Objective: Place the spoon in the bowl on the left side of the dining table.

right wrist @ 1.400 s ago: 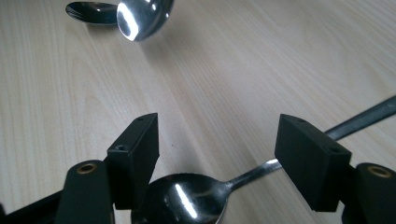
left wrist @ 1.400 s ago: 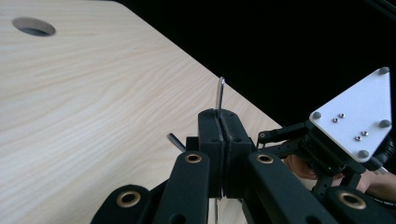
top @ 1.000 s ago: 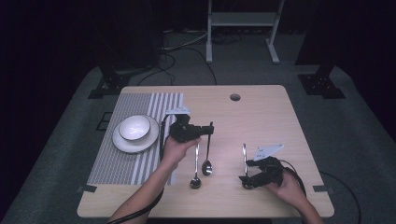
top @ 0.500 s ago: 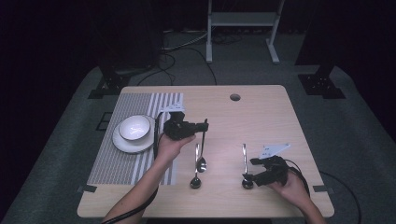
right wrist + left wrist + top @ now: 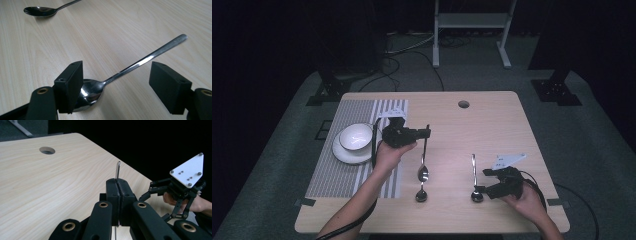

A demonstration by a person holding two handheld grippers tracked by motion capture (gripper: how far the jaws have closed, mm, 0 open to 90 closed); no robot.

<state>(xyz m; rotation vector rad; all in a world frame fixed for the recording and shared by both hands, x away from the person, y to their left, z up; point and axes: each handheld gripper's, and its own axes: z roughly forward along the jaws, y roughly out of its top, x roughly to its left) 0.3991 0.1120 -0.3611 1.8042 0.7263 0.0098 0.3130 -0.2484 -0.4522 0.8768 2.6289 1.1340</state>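
My left gripper [image 5: 427, 132] is shut on the handle of a metal spoon [image 5: 423, 170], near its tip. The spoon's bowl hangs low toward me over the wooden table [image 5: 492, 125]. In the left gripper view the handle tip [image 5: 118, 167] sticks up from between the closed pads of that gripper [image 5: 117, 183]. A second spoon [image 5: 421, 195] lies just in front of the held one. My right gripper [image 5: 482, 183] stands open near the front right edge, its pads either side of a third spoon [image 5: 130, 66] that lies flat, its bowl beside the left pad.
A white bowl [image 5: 355, 136] sits on a white plate [image 5: 343, 153] on a striped placemat [image 5: 337, 175] at the left. A cable hole [image 5: 463, 104] is at the back of the table. The right gripper [image 5: 175, 192] appears beyond my left jaws.
My left gripper has shifted a little to the left with the spoon handle in it. The right gripper has stayed over its spoon.
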